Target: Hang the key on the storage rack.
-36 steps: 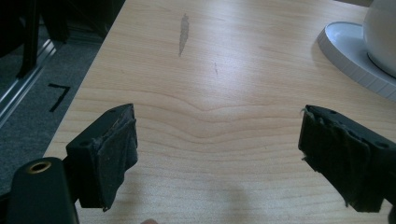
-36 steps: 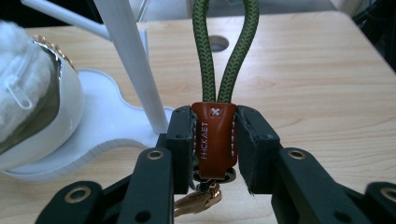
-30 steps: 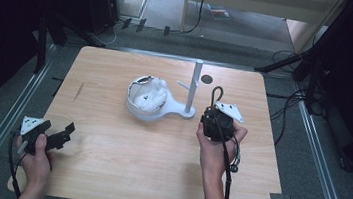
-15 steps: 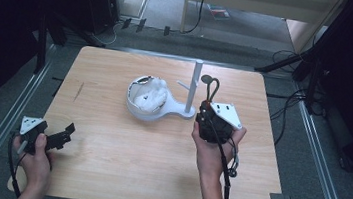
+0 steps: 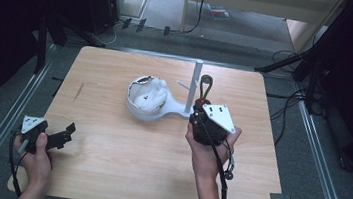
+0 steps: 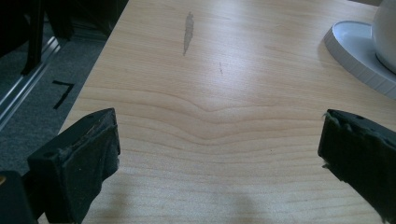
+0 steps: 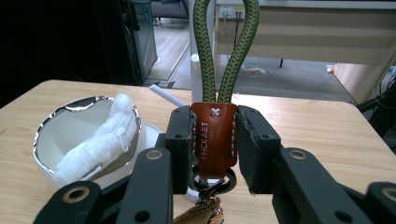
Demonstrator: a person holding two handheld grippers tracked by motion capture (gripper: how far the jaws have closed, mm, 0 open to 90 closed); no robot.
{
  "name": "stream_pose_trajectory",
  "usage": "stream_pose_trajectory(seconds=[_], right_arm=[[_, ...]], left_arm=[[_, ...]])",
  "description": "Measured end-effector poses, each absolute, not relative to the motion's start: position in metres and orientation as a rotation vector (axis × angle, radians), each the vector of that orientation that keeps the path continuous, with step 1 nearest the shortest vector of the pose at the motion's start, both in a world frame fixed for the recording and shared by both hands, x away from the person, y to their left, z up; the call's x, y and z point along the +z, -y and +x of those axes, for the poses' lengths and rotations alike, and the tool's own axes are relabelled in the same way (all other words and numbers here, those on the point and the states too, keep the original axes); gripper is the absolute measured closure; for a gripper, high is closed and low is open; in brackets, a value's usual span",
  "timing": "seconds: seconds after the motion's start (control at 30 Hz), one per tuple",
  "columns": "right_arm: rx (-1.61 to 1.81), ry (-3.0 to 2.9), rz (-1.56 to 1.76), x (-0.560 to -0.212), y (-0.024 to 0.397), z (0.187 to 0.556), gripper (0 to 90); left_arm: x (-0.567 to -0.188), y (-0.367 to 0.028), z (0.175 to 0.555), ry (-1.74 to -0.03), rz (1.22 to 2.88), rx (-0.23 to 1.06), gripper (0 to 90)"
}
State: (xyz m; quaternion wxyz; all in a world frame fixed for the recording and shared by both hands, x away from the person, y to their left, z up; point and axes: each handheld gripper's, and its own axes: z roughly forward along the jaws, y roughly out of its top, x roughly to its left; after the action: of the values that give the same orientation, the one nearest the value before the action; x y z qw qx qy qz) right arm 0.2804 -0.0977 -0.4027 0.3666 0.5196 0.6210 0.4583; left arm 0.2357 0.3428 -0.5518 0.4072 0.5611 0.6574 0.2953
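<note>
near the desk's point(image 5: 106, 172) far right edge, beside the white stand's post point(image 5: 196, 84), right gripper point(image 7: 215, 135) clamped on keychain's leather tab point(image 7: 215, 140), loop up for hooking; left gripper point(image 6: 219, 154) wide, idle.

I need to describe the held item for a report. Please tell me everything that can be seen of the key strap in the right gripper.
The key strap has a green braided cord loop standing upright, joined by a brown leather-like tab with white stitching, a cross stitch and stamped letters. Below the tab hang a dark ring and a metal clasp. The right gripper presses its pads on both sides of the tab and holds it above the table, near the white post of the stand; whether the loop touches the post cannot be told.
</note>
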Motion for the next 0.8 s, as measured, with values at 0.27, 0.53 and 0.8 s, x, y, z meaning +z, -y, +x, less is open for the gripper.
stream_pose_trajectory(seconds=[0.27,0.53,0.8], right_arm=[[1.173,-1.615,1.347,-0.407,0.094,0.284,68.3],[1.172,-1.632,1.324,-0.414,0.09,0.286,68.2],[1.171,-1.674,1.332,-0.423,0.086,0.294,68.1]], left_arm=[[-0.552,-0.343,0.236,-1.657,1.416,0.746,0.0],[-0.552,-0.343,0.235,-1.654,1.413,0.742,0.0],[-0.552,-0.343,0.235,-1.653,1.412,0.74,0.0]])
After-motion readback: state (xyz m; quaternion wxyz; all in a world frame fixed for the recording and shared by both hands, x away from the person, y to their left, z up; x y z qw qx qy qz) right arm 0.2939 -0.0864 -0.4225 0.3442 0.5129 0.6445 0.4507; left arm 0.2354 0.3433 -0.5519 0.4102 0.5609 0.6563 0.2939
